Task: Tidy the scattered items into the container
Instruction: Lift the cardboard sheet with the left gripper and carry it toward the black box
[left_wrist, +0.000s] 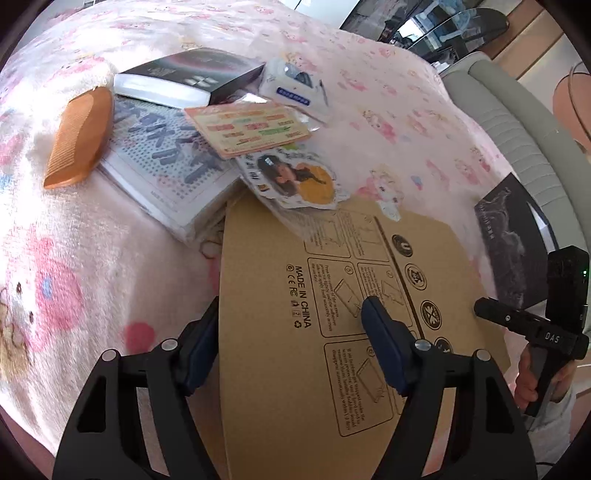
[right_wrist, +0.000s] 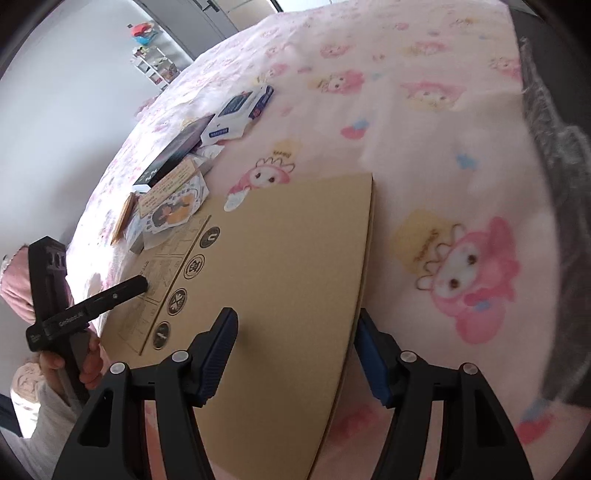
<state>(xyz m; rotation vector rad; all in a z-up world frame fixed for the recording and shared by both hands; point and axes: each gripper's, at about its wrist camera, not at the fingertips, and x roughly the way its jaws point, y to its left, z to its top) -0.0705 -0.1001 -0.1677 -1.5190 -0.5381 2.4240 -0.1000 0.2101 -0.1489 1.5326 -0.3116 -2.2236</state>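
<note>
A flat brown cardboard box (left_wrist: 332, 280) printed with instructions lies on the pink cartoon blanket (left_wrist: 74, 258); it also shows in the right wrist view (right_wrist: 280, 251). My left gripper (left_wrist: 291, 325) is open and straddles the box's left edge, one finger over the top, one beside it. My right gripper (right_wrist: 295, 332) is open and straddles the box's right edge. Beyond the box lies a pile: an orange comb (left_wrist: 79, 136), a pegboard box (left_wrist: 166, 162), a black-and-white box (left_wrist: 184, 79), a sticker pack (left_wrist: 295, 177), a card (left_wrist: 247, 129) and a white pack (left_wrist: 291, 88).
A dark booklet (left_wrist: 513, 236) lies right of the cardboard box. The other gripper and hand (left_wrist: 546, 332) show at the right edge. A blue-and-white box (right_wrist: 240, 107) lies further up the bed. A grey padded chair (left_wrist: 509, 122) stands beyond the bed's edge.
</note>
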